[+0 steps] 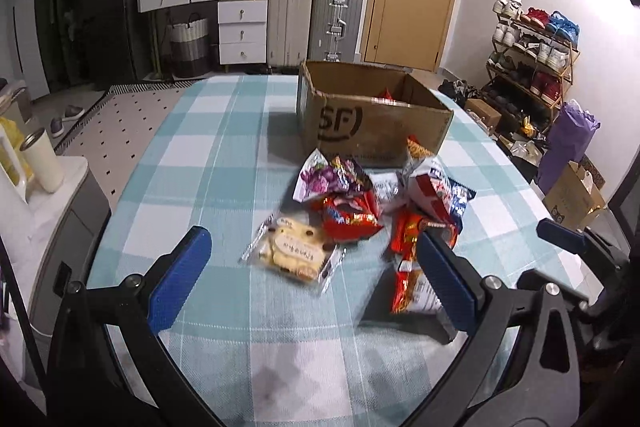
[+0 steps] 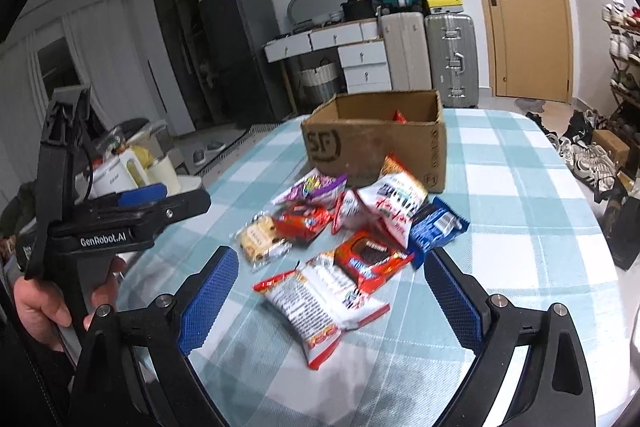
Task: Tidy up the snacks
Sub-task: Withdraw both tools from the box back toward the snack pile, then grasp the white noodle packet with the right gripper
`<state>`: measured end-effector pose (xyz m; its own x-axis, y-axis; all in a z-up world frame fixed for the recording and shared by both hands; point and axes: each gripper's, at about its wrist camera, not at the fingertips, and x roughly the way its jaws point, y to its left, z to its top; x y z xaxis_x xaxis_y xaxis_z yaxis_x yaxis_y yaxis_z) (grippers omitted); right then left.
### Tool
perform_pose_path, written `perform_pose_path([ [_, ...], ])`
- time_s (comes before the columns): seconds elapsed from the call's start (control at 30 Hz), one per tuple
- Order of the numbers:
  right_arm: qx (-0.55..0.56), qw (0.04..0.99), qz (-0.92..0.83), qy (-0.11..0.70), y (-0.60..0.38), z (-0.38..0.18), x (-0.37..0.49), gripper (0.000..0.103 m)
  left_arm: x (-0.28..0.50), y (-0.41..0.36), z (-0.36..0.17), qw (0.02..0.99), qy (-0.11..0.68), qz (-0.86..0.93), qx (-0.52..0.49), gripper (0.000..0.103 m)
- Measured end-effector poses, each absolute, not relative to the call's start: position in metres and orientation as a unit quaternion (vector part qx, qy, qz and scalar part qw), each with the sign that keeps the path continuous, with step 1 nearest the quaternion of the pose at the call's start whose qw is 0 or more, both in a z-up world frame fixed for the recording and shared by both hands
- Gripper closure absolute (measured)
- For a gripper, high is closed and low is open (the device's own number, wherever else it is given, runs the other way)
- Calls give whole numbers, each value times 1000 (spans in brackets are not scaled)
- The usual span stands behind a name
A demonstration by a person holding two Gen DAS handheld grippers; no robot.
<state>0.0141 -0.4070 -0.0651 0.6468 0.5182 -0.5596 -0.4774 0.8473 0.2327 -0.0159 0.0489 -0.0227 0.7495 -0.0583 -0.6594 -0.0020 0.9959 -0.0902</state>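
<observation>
Right gripper (image 2: 330, 297) spread above white snack packet (image 2: 320, 303), box (image 2: 376, 147) beyond

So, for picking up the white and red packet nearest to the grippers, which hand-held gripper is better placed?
Probably the right hand-held gripper: its open fingers already frame the white and red packet. The left hand-held gripper is open too, but lines up on the biscuit packet, with that packet beside its finger.

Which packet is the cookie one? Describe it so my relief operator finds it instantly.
Start at the open cardboard box on the checked tablecloth; a heap of snack packets lies in front of it. The cookie packet sits at the heap's left edge, nearest the left gripper. It is the only clear wrapper, showing pale yellow biscuits, while its neighbours are red, purple, white or blue.
</observation>
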Motion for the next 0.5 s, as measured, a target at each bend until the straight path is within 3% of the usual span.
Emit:
perform_pose_path([
  [0.5,1,877,290,382,-376,-121,41,7,-13,58,-61,922,382,-18,-49,1],
])
